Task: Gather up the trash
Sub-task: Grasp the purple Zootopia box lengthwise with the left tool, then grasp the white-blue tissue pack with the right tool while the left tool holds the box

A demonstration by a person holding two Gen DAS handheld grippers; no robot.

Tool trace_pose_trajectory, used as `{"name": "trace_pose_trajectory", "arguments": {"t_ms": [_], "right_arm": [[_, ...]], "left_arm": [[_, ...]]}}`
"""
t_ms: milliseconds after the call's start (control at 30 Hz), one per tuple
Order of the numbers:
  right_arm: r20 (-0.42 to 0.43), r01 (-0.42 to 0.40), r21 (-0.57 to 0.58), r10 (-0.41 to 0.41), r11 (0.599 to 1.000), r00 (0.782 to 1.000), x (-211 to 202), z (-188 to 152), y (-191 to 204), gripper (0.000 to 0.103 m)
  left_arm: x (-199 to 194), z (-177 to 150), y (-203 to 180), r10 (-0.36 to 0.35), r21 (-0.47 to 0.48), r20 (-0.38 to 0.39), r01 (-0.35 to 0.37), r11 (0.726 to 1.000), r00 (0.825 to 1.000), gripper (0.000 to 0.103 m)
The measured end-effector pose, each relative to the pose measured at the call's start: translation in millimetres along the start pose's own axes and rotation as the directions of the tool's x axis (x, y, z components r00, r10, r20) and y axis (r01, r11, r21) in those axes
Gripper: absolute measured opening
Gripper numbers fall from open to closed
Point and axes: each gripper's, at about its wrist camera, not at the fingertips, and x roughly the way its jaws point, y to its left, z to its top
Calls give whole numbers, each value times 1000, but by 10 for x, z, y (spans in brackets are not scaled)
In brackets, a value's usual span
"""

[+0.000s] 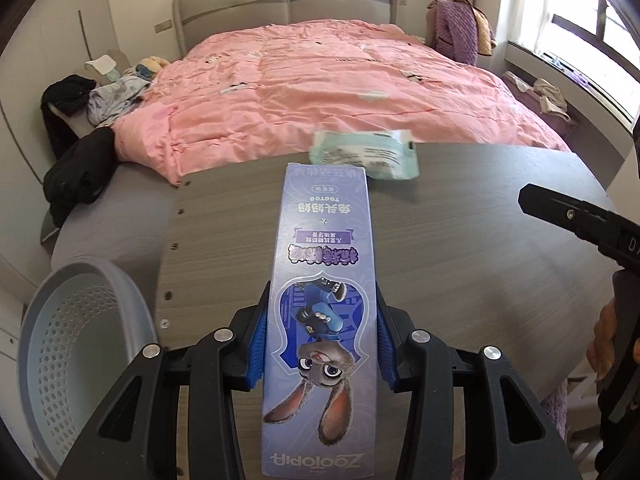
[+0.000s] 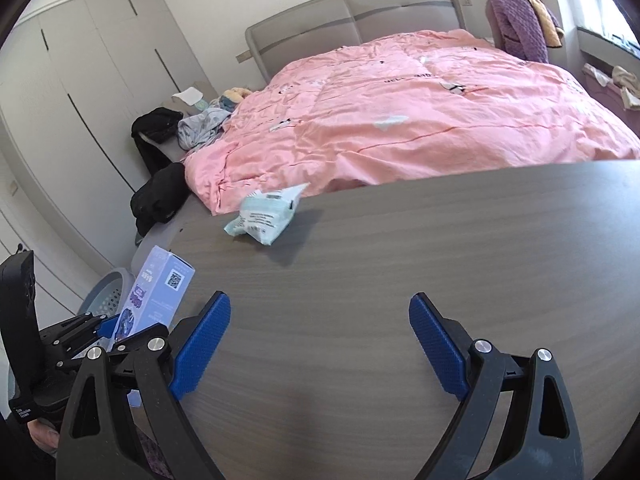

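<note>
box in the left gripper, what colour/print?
Lavender-purple box with a cartoon rabbit printed on it; clearest in the left wrist view.

Brand word: "ZOOTOPIA" is printed in pale letters at the near end of the purple box [image 1: 320, 320], seen upside down from the left wrist.
Small Latin word: "TOOTOO" is read further up the same face, also upside down.
Other print on the box: Chinese characters are seen, not reliably read.
Code: a QR code is printed on the box's end flap [image 2: 175, 279].
Pale green packet [image 1: 366, 156]: dark print is seen, too blurred to be read.
Pink quilt [image 2: 400, 120]: small dark lettering is seen, illegible.
</note>
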Motion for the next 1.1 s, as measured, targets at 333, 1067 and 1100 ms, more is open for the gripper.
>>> {"name": "trace_pose_trajectory", "arguments": {"t_ms": [333,1067,1100], "right_arm": [[-111,-86,-322,52,943,992,744,628,564,90],[-361,-208,-428,44,880,931,1611,725,783,96],[-363,-215,-425,52,880,930,1600,709,803,96]], "left_arm": [[-162,105,484,81,-144,45,-74,987,996,43],[-191,103,744,92,-220,40,-81,972,995,43],[-189,103,754,91,-222,39,-80,972,995,43]]}}
